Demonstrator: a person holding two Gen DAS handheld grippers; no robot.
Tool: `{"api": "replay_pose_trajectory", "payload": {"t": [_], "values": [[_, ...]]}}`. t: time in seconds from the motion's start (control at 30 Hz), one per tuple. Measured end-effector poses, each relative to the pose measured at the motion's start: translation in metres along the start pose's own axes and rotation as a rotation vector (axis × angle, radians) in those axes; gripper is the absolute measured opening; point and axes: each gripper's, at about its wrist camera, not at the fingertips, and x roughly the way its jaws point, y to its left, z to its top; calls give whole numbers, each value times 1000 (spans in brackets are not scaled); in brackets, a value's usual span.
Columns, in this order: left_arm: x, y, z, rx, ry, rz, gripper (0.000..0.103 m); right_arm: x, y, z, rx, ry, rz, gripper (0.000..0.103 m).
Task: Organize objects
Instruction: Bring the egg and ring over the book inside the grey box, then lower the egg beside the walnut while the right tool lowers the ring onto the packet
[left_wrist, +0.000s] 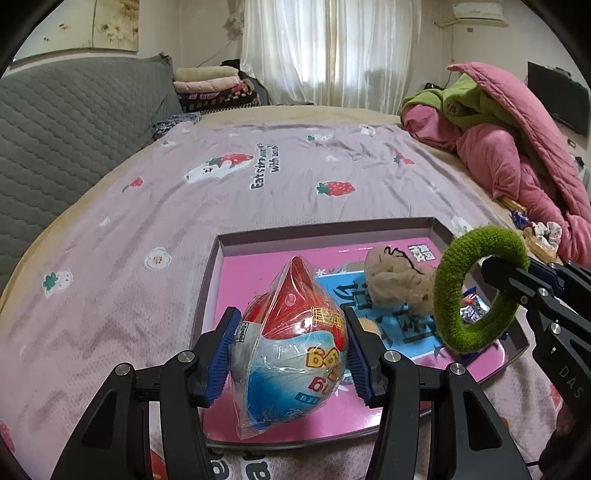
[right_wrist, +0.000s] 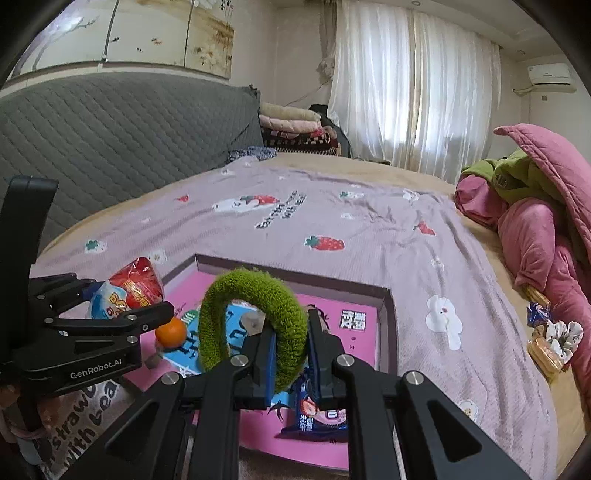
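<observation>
My left gripper (left_wrist: 291, 354) is shut on a red, white and blue snack bag (left_wrist: 291, 354), held above the near left of a shallow pink-lined box (left_wrist: 236, 277). It also shows in the right wrist view (right_wrist: 125, 291). My right gripper (right_wrist: 291, 347) is shut on a fuzzy green ring (right_wrist: 255, 295), held upright over the box (right_wrist: 388, 325); the ring shows in the left wrist view (left_wrist: 476, 284) too. In the box lie a beige fluffy item (left_wrist: 399, 280), an orange (right_wrist: 170, 331) and a blue snack packet (right_wrist: 314, 421).
The box sits on a lilac strawberry-print sheet (left_wrist: 258, 177) on a bed. Pink and green bedding (left_wrist: 517, 140) is heaped at the right, with a white scrunchie (right_wrist: 563, 334), a blue wrapper (right_wrist: 537, 314) and wrapped biscuits (right_wrist: 545, 356) beside it. A grey quilted headboard (left_wrist: 74, 122) stands at the left.
</observation>
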Motion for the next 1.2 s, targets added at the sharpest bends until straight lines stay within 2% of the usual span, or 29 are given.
{"api": "replay_pose_trajectory", "payload": {"t": [0.3, 0.63, 0.93, 1.2], "values": [[15, -4, -11, 19, 35, 1, 56, 13, 8, -14, -27, 68, 17, 15], [30, -12, -24, 37, 69, -26, 56, 22, 14, -21, -47, 104, 19, 15], [33, -13, -27, 57, 75, 28, 56, 30, 21, -28, -90, 131, -2, 15], [32, -20, -29, 83, 60, 20, 56, 38, 21, -33, -109, 163, -23, 15]]}}
